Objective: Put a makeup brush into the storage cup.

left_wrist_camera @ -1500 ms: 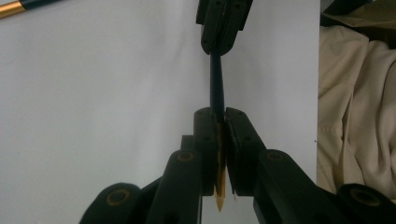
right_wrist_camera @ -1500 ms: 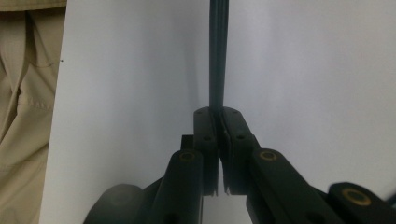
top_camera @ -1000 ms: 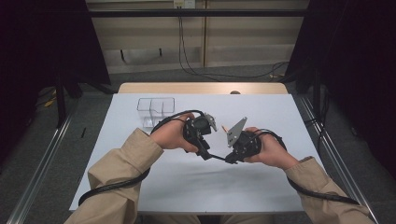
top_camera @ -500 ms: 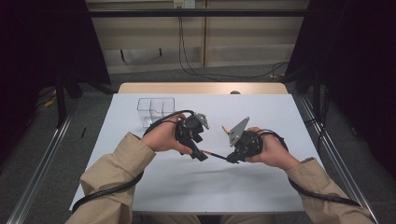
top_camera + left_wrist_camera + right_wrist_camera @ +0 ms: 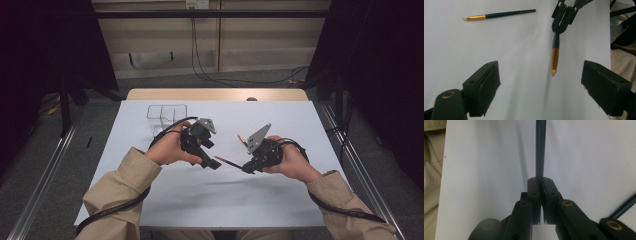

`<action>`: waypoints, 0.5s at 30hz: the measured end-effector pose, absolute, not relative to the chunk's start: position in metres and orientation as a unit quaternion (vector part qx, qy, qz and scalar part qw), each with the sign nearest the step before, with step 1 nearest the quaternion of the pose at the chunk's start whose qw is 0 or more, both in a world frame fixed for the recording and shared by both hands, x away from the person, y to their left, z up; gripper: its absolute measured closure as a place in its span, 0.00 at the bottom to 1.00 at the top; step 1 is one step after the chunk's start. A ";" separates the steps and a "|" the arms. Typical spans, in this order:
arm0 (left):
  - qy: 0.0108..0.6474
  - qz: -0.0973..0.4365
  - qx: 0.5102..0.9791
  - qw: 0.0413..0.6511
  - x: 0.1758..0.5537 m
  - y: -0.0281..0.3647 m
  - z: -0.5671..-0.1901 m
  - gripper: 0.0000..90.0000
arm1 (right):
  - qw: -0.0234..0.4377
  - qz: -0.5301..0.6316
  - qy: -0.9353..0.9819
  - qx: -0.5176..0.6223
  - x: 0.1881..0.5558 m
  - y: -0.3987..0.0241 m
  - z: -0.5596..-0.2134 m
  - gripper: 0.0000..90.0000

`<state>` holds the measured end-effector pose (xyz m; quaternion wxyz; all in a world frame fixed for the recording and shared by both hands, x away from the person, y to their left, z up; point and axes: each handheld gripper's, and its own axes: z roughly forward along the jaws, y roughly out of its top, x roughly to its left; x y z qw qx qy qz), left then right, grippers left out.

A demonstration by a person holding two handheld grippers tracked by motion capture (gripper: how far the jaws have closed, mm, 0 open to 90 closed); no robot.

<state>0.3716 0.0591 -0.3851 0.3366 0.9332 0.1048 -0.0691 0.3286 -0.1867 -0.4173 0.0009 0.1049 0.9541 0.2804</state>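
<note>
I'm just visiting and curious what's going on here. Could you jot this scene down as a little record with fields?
Surface: white table
Right gripper: jaws shut on a dark brush with a gold ferrule, held above the table
Left gripper: jaws have just been opening, wide apart, nothing between them, facing the held brush's tip
Second brush: lies flat on the table, untouched
Clear container: stands at the far left of the table, beyond the left gripper

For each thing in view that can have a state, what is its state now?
Left gripper: jaws open, just been opening, nothing held.
Right gripper: jaws shut on held brush.
Held brush: lifted off the table, tip toward the left gripper.
Second brush: lying flat on the table.
Clear box: upright on the table, apparently empty.
</note>
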 end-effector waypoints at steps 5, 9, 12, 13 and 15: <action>0.115 -0.070 0.925 0.355 0.373 0.064 -0.385 0.15 | 0.002 0.295 0.949 0.114 0.329 -0.190 -0.419 0.96; 0.122 -0.066 0.920 0.368 0.375 0.068 -0.385 0.14 | 0.001 0.304 0.945 0.119 0.329 -0.192 -0.419 0.96; 0.130 -0.068 0.913 0.382 0.377 0.071 -0.386 0.14 | 0.001 0.309 0.943 0.124 0.330 -0.195 -0.419 0.96; 0.134 -0.069 0.911 0.385 0.377 0.071 -0.386 0.14 | 0.001 0.312 0.941 0.129 0.330 -0.195 -0.420 0.96; 0.138 -0.072 0.907 0.391 0.377 0.072 -0.386 0.13 | -0.001 0.318 0.939 0.132 0.330 -0.197 -0.420 0.96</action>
